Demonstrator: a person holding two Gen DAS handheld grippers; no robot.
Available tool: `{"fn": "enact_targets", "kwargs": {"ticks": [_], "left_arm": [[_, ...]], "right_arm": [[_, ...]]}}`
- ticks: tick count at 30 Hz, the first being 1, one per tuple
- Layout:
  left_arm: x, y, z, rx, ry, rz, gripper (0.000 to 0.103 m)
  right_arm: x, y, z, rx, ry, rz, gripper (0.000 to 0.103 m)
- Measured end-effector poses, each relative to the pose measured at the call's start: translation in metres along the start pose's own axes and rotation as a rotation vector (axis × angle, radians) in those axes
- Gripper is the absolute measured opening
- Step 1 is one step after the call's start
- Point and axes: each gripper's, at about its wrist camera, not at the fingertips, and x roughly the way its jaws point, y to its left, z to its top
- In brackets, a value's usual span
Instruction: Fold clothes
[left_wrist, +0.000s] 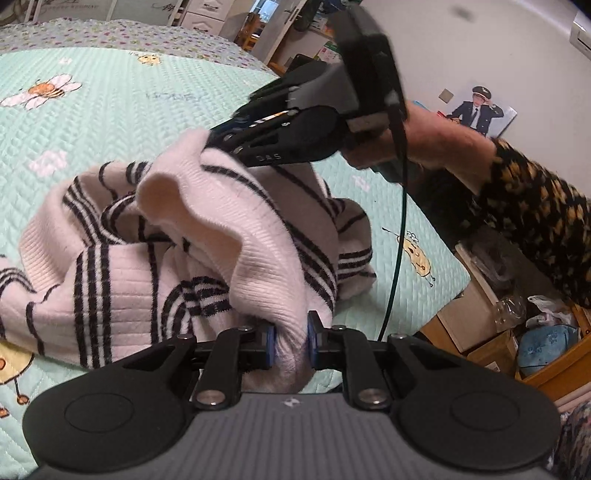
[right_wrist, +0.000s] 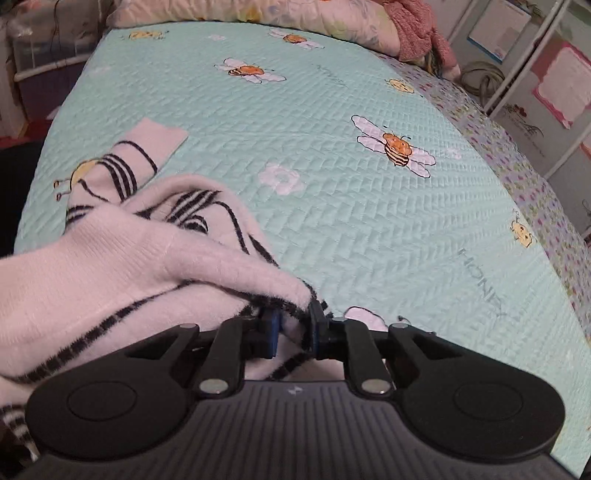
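- A white sweater (left_wrist: 207, 236) with black stripes is lying bunched in a loose heap on the bed, near its front edge; it is a soft, fuzzy ribbed knit, and one sleeve (right_wrist: 147, 144) is trailing flat across the cover.
- A fold of the knit is being pinched between the blue pads of the left gripper (left_wrist: 291, 341), whose jaws are standing nearly closed on it.
- An upper edge of the sweater is being held by the right gripper (right_wrist: 293, 328), its jaws likewise almost together with cloth between them.
- Since only small tufts are being gripped, the fuzzy knit is likely to slip out if it is being pulled apart quickly.
- With the garment this crumpled, hidden layers are possibly being caught together, so spreading could be leaving a twist or an uneven fold.
- The green cable (left_wrist: 397, 258) hanging near the cloth is possibly going to snag it.
- The quilted mint bedspread (right_wrist: 332, 206), printed with bees and flowers, is lying taut and stitched in a herringbone pattern.
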Motion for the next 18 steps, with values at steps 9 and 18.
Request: {"fn": "enact_targets", "kwargs": {"ticks": [9, 18], "left_arm": [[-0.027, 0.01, 0.036, -0.035, -0.18, 0.119, 0.019], [-0.019, -0.032, 0.037, 0.21, -0.204, 0.217, 0.052]], "right_arm": [[-0.118, -0.005, -0.033, 0.363, -0.303, -0.595, 0.007], [-0.163, 0.022, -0.147, 0.744, -0.201, -0.667, 0.007]]}}
